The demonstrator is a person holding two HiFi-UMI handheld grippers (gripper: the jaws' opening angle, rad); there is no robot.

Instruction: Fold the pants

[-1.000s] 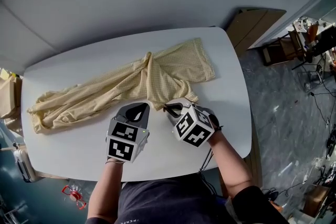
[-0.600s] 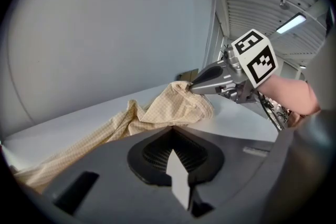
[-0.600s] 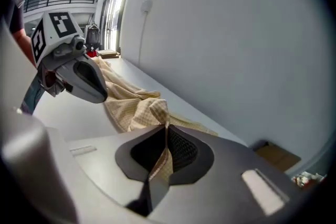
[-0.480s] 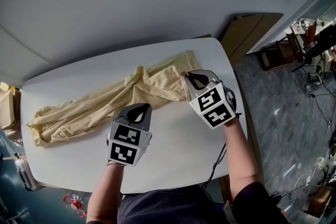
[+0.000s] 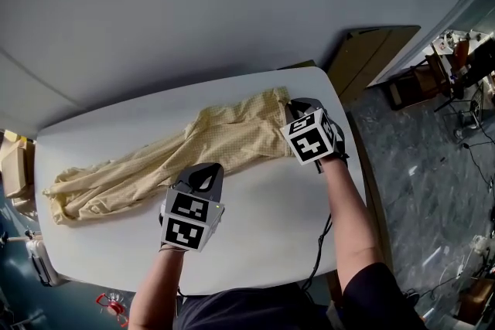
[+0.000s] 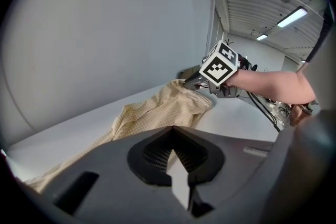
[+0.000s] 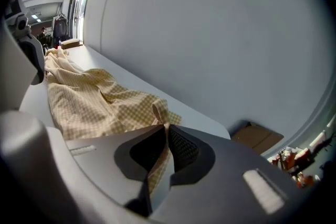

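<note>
The pants (image 5: 224,139) lay stretched across the white table (image 5: 263,220), one end trailing to the left and the other at the far right; our right gripper (image 5: 292,106) had that right edge of cloth between its jaws, which were opening while pinching the fabric; our left gripper (image 5: 204,170) sat at the pants' near edge, jaws fully together; whether cloth was caught there we could not quite tell.

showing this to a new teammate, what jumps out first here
Yellow checked pants lie stretched across the white table. The right gripper has their right end between its jaws, which are opening. The left gripper, shut, sits at their near edge mid-table.
</note>
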